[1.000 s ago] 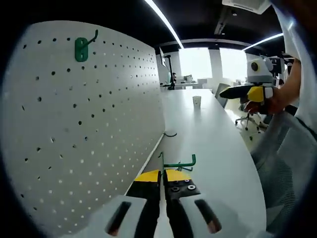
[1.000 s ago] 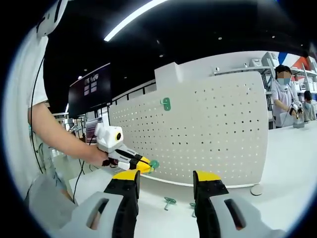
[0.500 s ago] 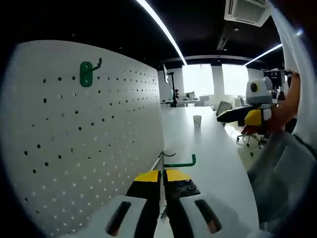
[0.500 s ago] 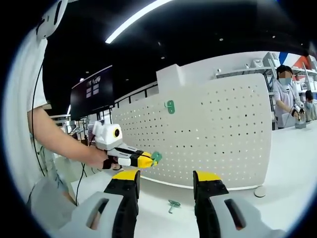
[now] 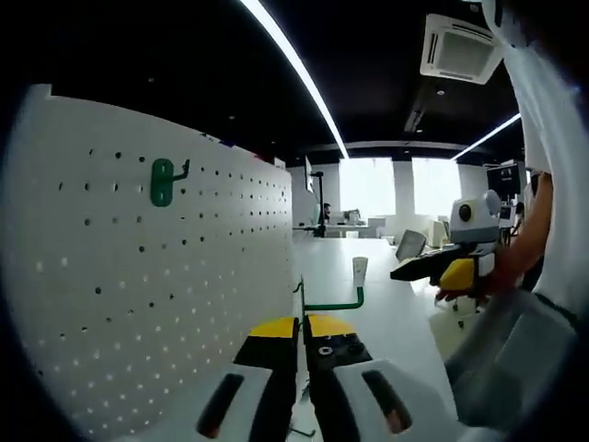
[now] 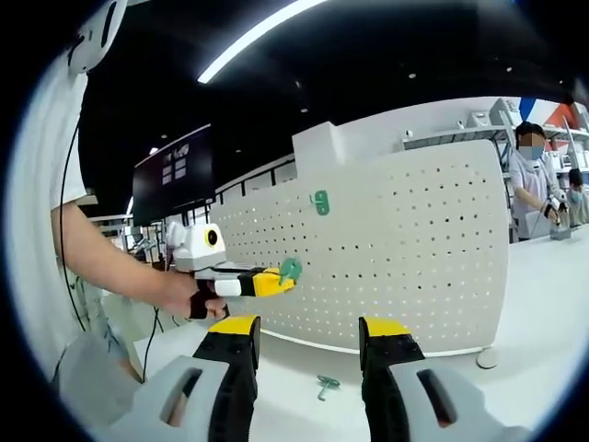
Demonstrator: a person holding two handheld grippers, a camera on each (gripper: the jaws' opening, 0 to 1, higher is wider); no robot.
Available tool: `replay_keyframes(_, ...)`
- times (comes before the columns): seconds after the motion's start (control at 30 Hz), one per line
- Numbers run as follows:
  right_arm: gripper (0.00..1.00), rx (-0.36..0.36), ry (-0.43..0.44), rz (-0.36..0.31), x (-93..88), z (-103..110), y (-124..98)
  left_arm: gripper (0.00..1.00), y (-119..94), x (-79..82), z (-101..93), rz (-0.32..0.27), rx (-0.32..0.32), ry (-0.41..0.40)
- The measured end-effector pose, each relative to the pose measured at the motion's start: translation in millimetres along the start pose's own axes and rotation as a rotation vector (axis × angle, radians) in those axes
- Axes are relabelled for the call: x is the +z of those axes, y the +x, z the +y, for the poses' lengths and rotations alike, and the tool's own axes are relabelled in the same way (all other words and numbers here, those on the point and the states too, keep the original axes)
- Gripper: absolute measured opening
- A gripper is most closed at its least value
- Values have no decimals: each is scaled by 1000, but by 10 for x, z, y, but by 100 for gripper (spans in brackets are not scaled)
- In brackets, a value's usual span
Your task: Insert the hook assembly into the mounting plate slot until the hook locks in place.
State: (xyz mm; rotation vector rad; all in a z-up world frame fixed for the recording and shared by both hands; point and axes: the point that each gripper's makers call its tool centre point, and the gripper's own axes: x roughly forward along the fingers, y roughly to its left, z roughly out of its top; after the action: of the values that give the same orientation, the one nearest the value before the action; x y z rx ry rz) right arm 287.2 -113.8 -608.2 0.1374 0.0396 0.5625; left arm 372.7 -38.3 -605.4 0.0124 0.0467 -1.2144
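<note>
1. The left gripper (image 5: 301,343) has its jaws closed on a green hook (image 5: 331,303), carried in the air.
2. The right gripper (image 6: 305,350) is wide open and empty, with a spare hook (image 6: 327,384) on the table (image 6: 534,313) ahead.
3. Beyond stands the pegboard (image 6: 405,258), one mounted hook (image 5: 163,180) up high. The carrying step looks underway; next, line the prongs up with the holes.
</note>
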Motion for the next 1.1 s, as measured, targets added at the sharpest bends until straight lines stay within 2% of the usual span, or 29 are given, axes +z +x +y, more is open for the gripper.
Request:
replay_keyframes(0.13, 40, 2, 0, 1, -1, 12, 6, 2, 8, 52, -10, -24, 3, -7)
replay_keyframes(0.5, 40, 5, 11, 0, 10, 6, 11, 2, -5, 71, 14, -27, 20, -8)
replay_keyframes(0.73, 39, 2, 162, -35, 20, -18, 3, 2, 0, 69, 13, -27, 19, -3)
replay_keyframes(0.9, 38, 6, 199, -48, 36, 3, 11, 2, 2, 77, 21, -27, 25, 1)
replay_keyframes(1.1, 35, 19, 188, -54, 66, 56, 55, 2, 8, 82, -6, -19, 27, 20)
